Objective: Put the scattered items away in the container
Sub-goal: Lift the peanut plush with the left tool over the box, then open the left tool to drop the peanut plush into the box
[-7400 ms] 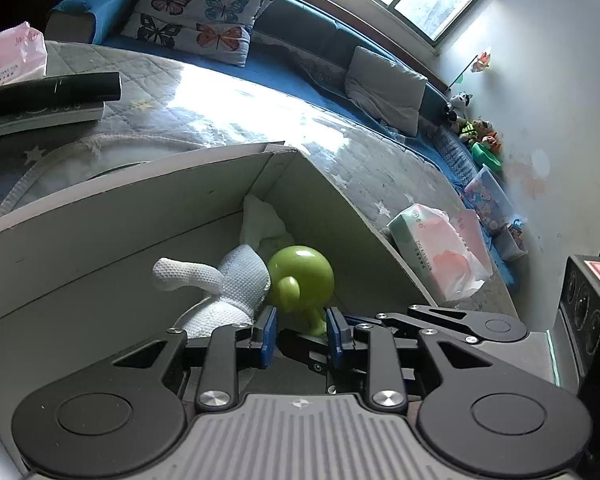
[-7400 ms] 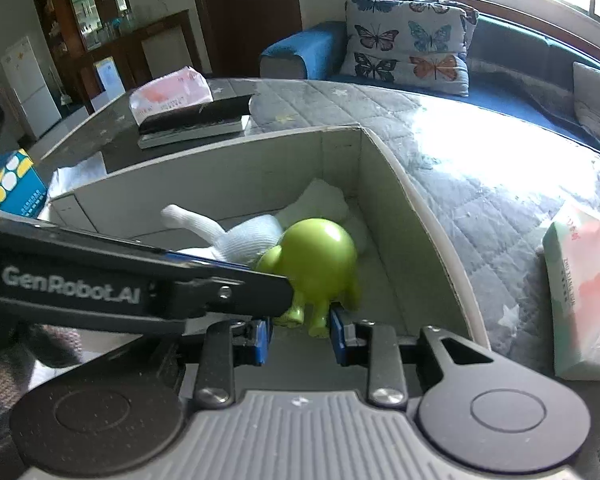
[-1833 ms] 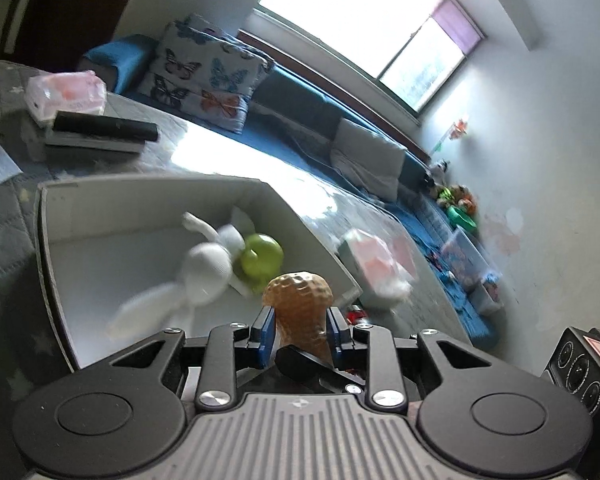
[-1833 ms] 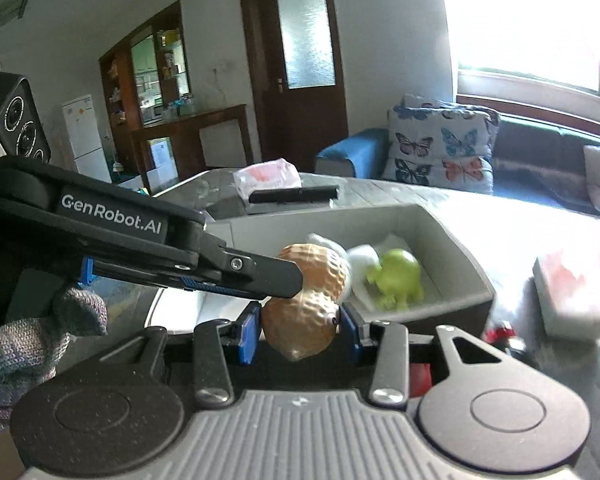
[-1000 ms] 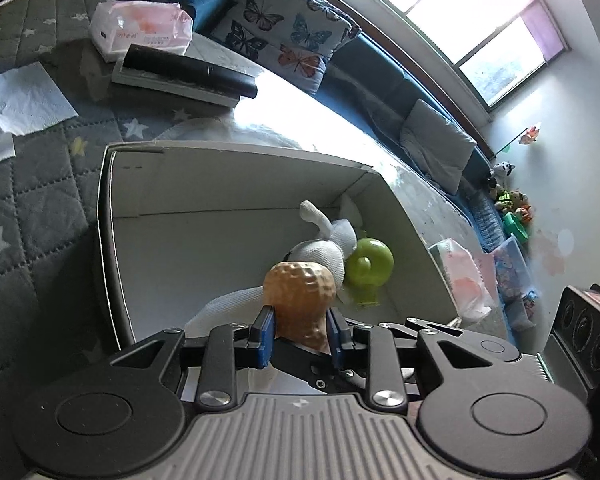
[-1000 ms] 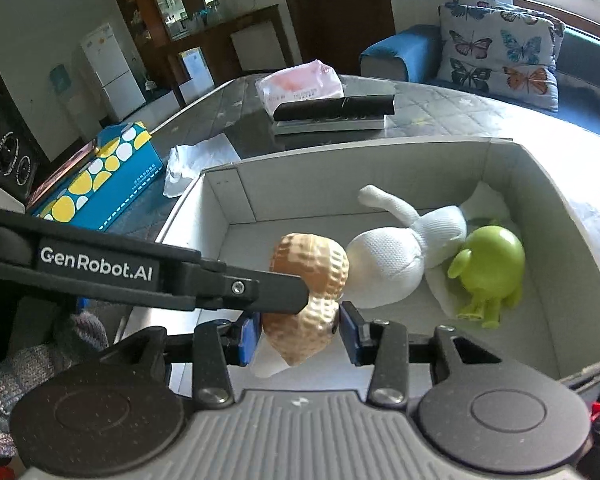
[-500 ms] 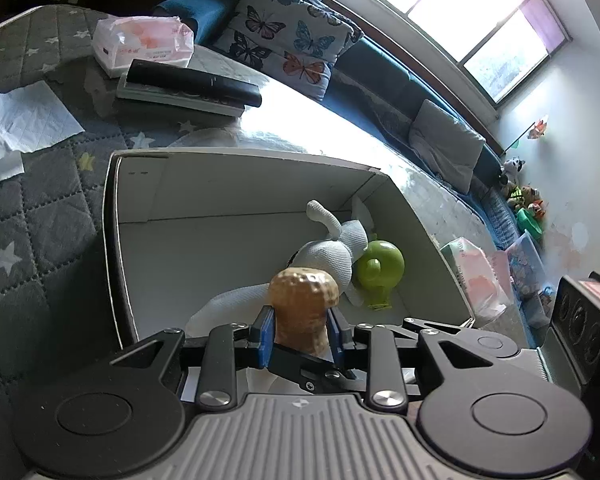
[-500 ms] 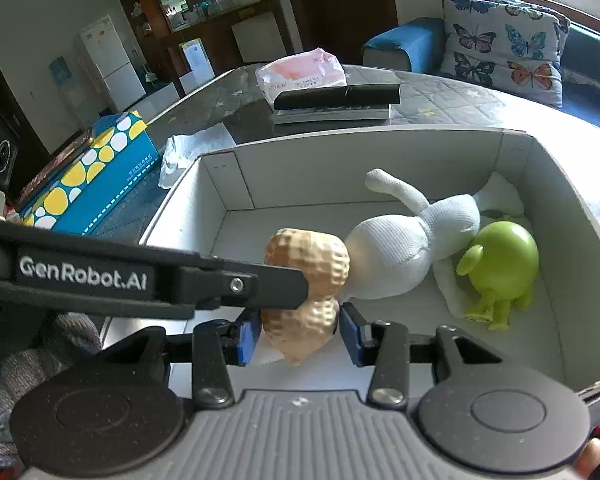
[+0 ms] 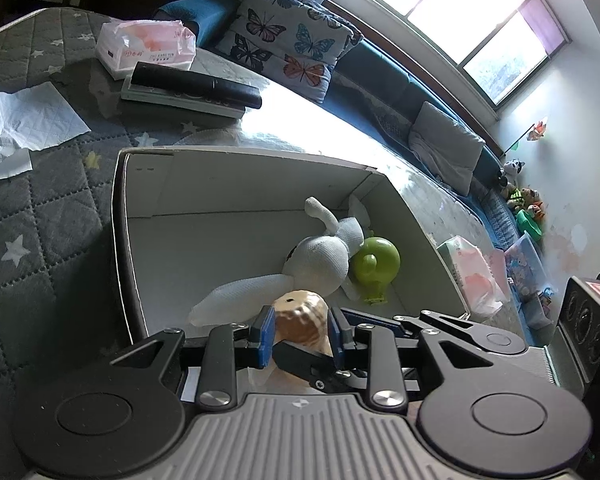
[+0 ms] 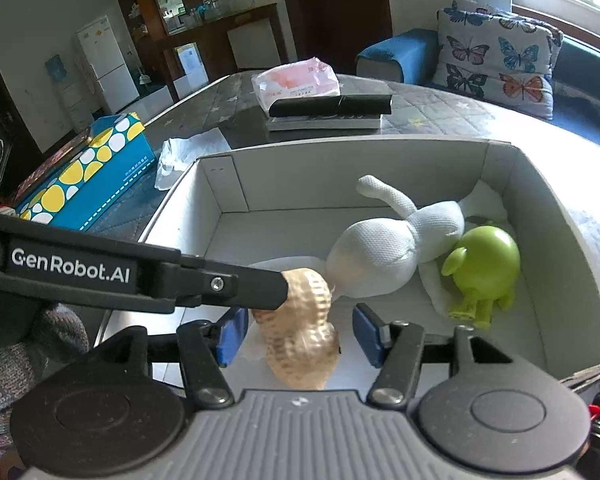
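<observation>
A tan peanut-shaped toy (image 9: pixel 300 316) (image 10: pixel 300 328) is low over the near end of the white cardboard box (image 9: pixel 120 216) (image 10: pixel 556 216). My left gripper (image 9: pixel 301 336) is shut on its upper lobe; the left fingers (image 10: pixel 240 286) cross the right wrist view. My right gripper (image 10: pixel 298 334) is open, its blue pads standing apart on either side of the peanut's lower lobe. A white stuffed toy (image 9: pixel 320 260) (image 10: pixel 380 256) and a green round figure (image 9: pixel 374 266) (image 10: pixel 484 264) lie in the box.
On the quilted table beyond the box are a black remote on a book (image 9: pixel 192 88) (image 10: pixel 332 110), a pink tissue pack (image 9: pixel 144 46) (image 10: pixel 296 82) and a crumpled tissue (image 9: pixel 24 124). A blue dotted box (image 10: pixel 84 172) stands left. Another tissue pack (image 9: pixel 472 276) lies right.
My right gripper has opened and let go of the peanut toy. The peanut has sunk lower into the box, still held by my left gripper.
</observation>
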Demonstrator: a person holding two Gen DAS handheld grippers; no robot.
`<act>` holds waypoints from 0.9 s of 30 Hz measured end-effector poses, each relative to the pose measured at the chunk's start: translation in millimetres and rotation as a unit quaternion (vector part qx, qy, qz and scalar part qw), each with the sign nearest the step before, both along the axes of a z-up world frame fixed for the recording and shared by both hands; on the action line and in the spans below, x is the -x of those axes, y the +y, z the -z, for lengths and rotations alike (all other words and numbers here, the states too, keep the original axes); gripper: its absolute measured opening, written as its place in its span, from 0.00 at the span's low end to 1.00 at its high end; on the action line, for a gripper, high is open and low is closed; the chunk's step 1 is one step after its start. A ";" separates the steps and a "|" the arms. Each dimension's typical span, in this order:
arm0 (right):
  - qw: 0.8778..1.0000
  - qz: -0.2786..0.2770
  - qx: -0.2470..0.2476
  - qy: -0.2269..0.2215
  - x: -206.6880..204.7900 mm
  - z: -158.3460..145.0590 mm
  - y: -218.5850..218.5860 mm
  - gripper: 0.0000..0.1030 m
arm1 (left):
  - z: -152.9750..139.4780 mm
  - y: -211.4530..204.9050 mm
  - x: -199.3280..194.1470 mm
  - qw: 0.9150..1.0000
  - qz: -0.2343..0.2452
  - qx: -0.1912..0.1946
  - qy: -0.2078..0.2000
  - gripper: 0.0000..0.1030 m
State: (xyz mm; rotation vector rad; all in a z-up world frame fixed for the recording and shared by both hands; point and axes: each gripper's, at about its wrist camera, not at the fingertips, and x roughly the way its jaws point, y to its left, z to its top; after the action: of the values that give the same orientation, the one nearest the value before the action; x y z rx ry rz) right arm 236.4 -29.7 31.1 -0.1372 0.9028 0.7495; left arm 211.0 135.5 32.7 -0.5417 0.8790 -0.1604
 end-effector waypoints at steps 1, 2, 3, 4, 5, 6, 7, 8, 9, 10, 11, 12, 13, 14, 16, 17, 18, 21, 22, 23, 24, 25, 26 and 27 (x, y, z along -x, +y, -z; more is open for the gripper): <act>1.000 0.001 -0.001 -0.003 1.1 -1.2 -0.8 0.58 | -0.4 -0.3 1.2 1.000 0.000 0.000 0.000 0.30; 1.000 0.003 -0.003 -0.006 2.2 -2.6 -1.8 0.59 | -0.9 -0.6 2.4 1.000 0.000 -0.001 -0.001 0.30; 1.000 0.005 -0.006 -0.009 3.3 -4.3 -2.7 0.62 | -1.5 -0.7 3.7 1.000 -0.001 -0.002 -0.002 0.30; 1.000 0.008 -0.009 -0.013 5.1 -6.2 -3.8 0.65 | -2.7 -0.7 5.4 1.000 -0.002 -0.002 -0.005 0.30; 1.000 0.010 -0.011 -0.016 6.9 -7.6 -5.0 0.65 | -4.2 -0.4 6.3 1.000 -0.002 -0.002 -0.007 0.30; 1.000 0.010 -0.013 -0.020 8.7 -9.1 -5.8 0.65 | -5.8 -0.4 7.5 1.000 -0.002 -0.002 -0.009 0.30; 0.999 0.010 -0.015 -0.027 11.7 -11.4 -6.8 0.67 | -7.6 -0.9 8.9 1.000 -0.002 -0.003 -0.012 0.30; 0.999 0.010 -0.016 -0.036 14.9 -14.2 -7.8 0.68 | -9.6 -1.3 10.4 1.000 -0.001 -0.004 -0.015 0.30; 0.999 0.011 -0.017 -0.044 18.0 -16.7 -8.8 0.70 | -11.2 -1.7 11.7 1.000 -0.001 -0.005 -0.017 0.30; 0.998 0.011 -0.018 -0.053 21.2 -19.0 -9.9 0.75 | -12.8 -2.6 13.2 1.000 0.000 -0.006 -0.020 0.30; 0.998 0.012 -0.018 -0.061 24.5 -21.2 -11.0 0.77 | -14.3 -3.4 14.9 1.000 0.001 -0.006 -0.022 0.30; 0.997 0.013 -0.017 -0.069 28.0 -23.5 -12.3 0.77 | -15.7 -4.1 16.5 1.000 0.002 -0.004 -0.025 0.30; 0.997 0.013 -0.016 -0.078 31.8 -25.6 -13.8 0.77 | -17.3 -5.2 18.7 1.000 0.003 -0.003 -0.028 0.30; 0.996 0.014 -0.016 -0.084 34.8 -27.1 -15.1 0.77 | -18.6 -6.1 20.3 1.000 0.005 -0.003 -0.030 0.30; 0.995 0.016 -0.018 -0.097 41.7 -31.6 -18.7 0.81 | -21.2 -9.1 23.8 0.999 0.008 -0.005 -0.033 0.30; 0.994 0.017 -0.020 -0.102 44.7 -33.3 -20.5 0.83 | -22.7 -10.9 25.7 0.999 0.010 -0.005 -0.035 0.30; 0.994 0.018 -0.021 -0.108 48.0 -34.8 -22.5 0.84 | -23.9 -12.4 27.3 0.999 0.012 -0.006 -0.037 0.30; 0.992 0.024 -0.025 -0.117 56.6 -38.0 -29.9 0.84 | -28.1 -17.4 33.0 0.999 0.017 -0.010 -0.043 0.31; 0.992 0.027 -0.028 -0.119 59.4 -38.7 -32.7 0.86 | -29.6 -18.9 35.1 0.999 0.019 -0.012 -0.046 0.31; 0.991 0.031 -0.029 -0.123 62.5 -39.4 -35.4 0.87 | -31.3 -20.6 37.3 0.999 0.020 -0.014 -0.049 0.31; 0.991 0.034 -0.030 -0.128 65.0 -40.1 -37.6 0.92 | -32.7 -22.0 39.2 0.998 0.021 -0.014 -0.051 0.31; 0.990 0.038 -0.030 -0.134 68.4 -40.9 -39.9 0.94 | -33.8 -23.7 41.6 0.998 0.023 -0.015 -0.054 0.31; 0.989 0.041 -0.030 -0.141 72.3 -41.8 -42.6 0.94 | -34.9 -25.8 44.1 0.998 0.025 -0.016 -0.057 0.31; 0.988 0.042 -0.029 -0.146 75.3 -42.3 -45.1 0.95 | -35.4 -27.4 45.7 0.998 0.027 -0.016 -0.058 0.31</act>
State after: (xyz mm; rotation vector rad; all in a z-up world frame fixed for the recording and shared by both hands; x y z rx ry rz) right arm 161.1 -74.8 73.5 -0.1528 0.6041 0.6555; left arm 165.3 108.1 68.1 -0.4748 0.7820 -0.2249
